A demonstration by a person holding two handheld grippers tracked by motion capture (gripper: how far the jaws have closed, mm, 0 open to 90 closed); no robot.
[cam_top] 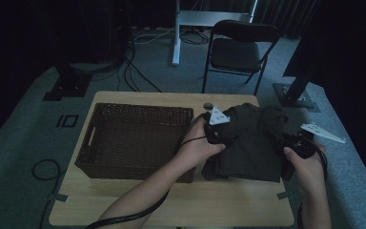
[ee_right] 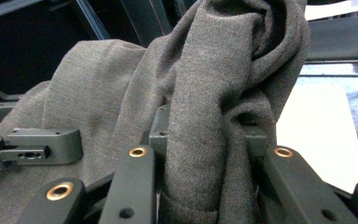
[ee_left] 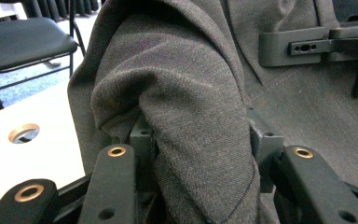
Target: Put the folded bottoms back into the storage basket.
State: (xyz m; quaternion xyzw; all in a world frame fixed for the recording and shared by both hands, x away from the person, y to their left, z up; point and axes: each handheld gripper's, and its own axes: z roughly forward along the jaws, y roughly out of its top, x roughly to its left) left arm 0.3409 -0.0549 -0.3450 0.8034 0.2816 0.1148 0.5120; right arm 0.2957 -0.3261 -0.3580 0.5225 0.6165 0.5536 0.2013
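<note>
The dark grey-brown woven garment (cam_top: 250, 143), a soft folded bundle of cloth, lies on the right half of the pale wooden counter (cam_top: 138, 202), just beside the dark brown wicker basket (cam_top: 133, 138) that occupies the left half, and it sits between the two tools. The left tool (cam_top: 218, 135) meets the bundle at its left edge, near the basket's right wall, while the right tool (cam_top: 293, 145) meets it at its right edge, close to the counter's right side. In the left gripper view the left tool (ee_left: 200, 140) is clamped on a thick rolled fold of the garment (ee_left: 186, 93): the cloth fills the gap between the black jaws and bulges above them, the jaws standing partly apart around its bulk. In the right gripper view the right tool (ee_right: 207, 133) likewise grips a bunched, twisted fold of the garment (ee_right: 219, 84), the fabric pinched between both jaws and rising in a rope-like column above them. The cloth has a fine twill-like weave, matte and slightly heathered, with a stitched seam visible across its flat part in the left gripper view. The basket is rectangular, with a tightly woven rim and a cut-out handle at its left end. A small round metal-ringed hole (ee_left: 24, 133) is set in the counter's smooth light surface near its far edge. Beyond the counter stands a black folding chair (cam_top: 236, 50) on grey carpet.
</note>
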